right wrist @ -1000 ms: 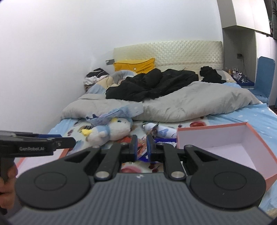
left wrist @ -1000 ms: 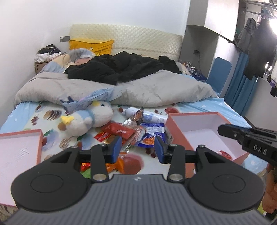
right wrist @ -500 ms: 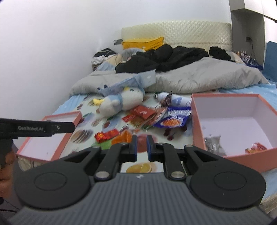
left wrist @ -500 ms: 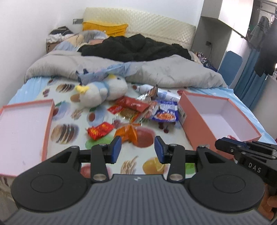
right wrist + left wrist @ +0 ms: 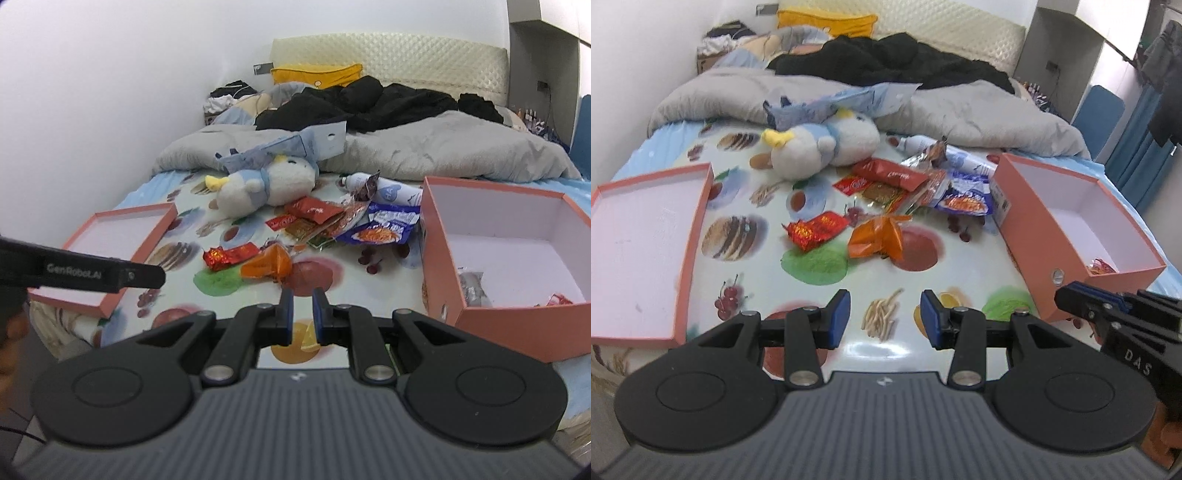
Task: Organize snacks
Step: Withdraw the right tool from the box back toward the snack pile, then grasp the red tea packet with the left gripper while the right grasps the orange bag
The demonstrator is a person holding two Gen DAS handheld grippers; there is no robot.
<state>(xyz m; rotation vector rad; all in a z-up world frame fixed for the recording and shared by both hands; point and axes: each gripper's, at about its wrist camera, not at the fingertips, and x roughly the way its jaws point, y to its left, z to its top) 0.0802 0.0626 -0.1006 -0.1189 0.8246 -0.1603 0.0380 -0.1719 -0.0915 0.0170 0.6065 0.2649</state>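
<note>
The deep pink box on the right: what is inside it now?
In the box, near its front wall, lie a grey packet and a red wrapper. The rest of the floor that shows is bare. The front wall hides the strip of floor just behind it.

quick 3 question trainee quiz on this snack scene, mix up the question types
1. True or false: the deep pink box already has some items in it.
2. Which wrapper lies closest in front of the right gripper? A) orange wrapper B) blue packet C) red foil wrapper
3. Fill in: the left gripper is ____ with nothing between its fingers.

Key: 1 true, a grey packet and a red wrapper lie in its near end. 2 A. 3 open.
</note>
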